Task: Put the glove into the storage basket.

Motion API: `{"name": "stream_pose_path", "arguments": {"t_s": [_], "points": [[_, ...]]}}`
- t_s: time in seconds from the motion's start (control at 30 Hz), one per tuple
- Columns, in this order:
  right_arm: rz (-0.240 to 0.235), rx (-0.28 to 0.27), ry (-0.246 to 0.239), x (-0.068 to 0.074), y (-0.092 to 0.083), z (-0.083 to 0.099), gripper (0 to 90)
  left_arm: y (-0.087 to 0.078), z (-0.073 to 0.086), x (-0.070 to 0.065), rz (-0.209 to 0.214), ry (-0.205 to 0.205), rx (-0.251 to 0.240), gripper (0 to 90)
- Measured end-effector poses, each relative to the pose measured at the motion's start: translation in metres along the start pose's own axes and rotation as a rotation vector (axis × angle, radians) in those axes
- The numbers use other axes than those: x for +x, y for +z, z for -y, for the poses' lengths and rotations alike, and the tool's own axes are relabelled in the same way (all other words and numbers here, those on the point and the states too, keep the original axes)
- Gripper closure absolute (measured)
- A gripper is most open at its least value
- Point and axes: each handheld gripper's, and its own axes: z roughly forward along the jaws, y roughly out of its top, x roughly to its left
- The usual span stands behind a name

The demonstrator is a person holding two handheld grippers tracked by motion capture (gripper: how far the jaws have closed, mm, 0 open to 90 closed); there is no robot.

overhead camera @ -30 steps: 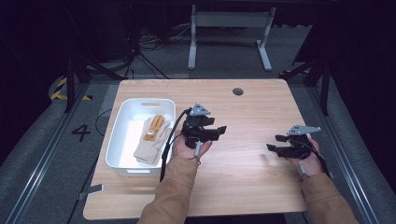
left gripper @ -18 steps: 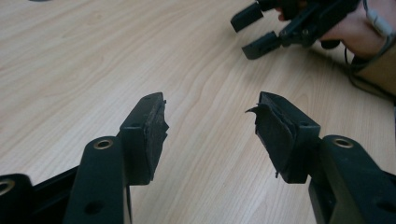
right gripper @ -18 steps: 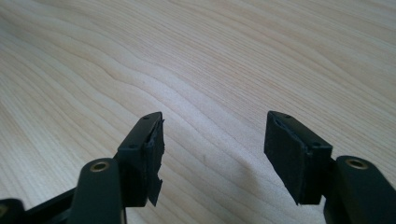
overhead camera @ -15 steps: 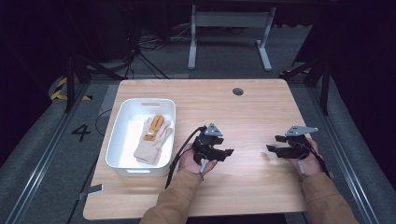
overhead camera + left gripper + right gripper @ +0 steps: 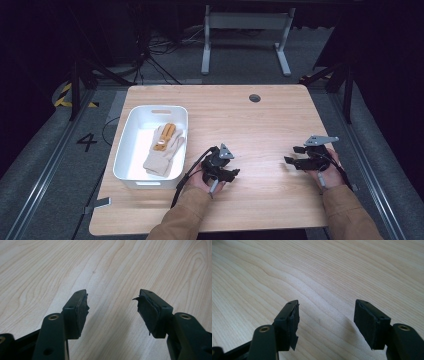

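A pale work glove [image 5: 165, 149] with orange markings lies crumpled inside a white plastic tub [image 5: 130, 155] on the left side of a wooden worktop [image 5: 260, 125]. Just to the right of the tub, a person's left hand [image 5: 202, 177] holds the left gripper [image 5: 227, 172] low over the bare wood, forearm in a tan sleeve [image 5: 182, 220] reaching in from the near edge; the glove sits apart from it, beyond the tub's wall. The left gripper view has its two black jaws spread wide over wood grain, nothing between the worn pads [image 5: 81, 311]. Well off to the right, the right hand [image 5: 325, 167] holds the right gripper [image 5: 292, 157] pointed leftward, near the worktop's right edge, its jaws likewise parted and empty above the boards in the right gripper view.
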Motion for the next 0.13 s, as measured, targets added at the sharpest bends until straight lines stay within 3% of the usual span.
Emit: {"name": "stream_pose_path", "arguments": {"t_s": [0.13], "points": [[-0.005, -0.006, 0.0, 0.0003, 0.0002, -0.0003, 37.1, -0.0006, 0.0021, 0.0054, 0.008, -0.028, -0.013, 39.7]]}}
